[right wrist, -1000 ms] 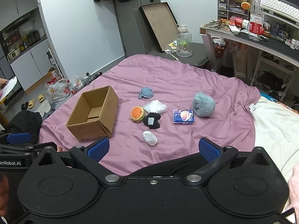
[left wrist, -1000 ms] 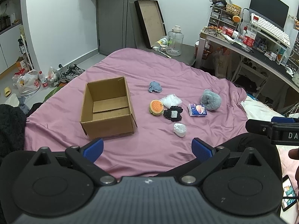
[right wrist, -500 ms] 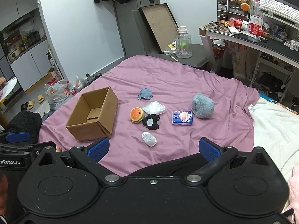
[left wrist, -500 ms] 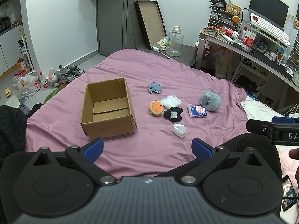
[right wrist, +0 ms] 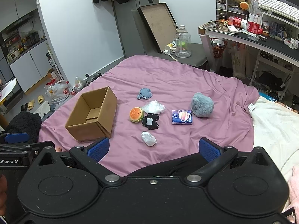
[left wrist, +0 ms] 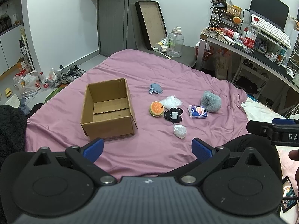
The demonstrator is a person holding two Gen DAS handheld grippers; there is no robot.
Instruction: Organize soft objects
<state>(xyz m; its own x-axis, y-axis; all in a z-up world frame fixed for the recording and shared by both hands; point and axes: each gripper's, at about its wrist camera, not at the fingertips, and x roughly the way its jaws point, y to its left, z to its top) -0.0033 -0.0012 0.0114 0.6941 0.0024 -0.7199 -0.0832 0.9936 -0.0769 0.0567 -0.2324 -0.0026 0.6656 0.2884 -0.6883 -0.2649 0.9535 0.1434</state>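
A pink sheet covers the bed, on which an open cardboard box is set upright with nothing inside. The soft objects are laid to the right of the box: a blue knitted piece, a white plastic bag, a burger plush touching a black patch, a tissue pack, a grey fluffy ball and a small white wad (nearest to the cameras). The left gripper is held above the near edge of the bed, its fingers spread wide and holding nothing. The right gripper is held likewise, fingers wide apart and bare. A cluttered counter is seen at the right wall
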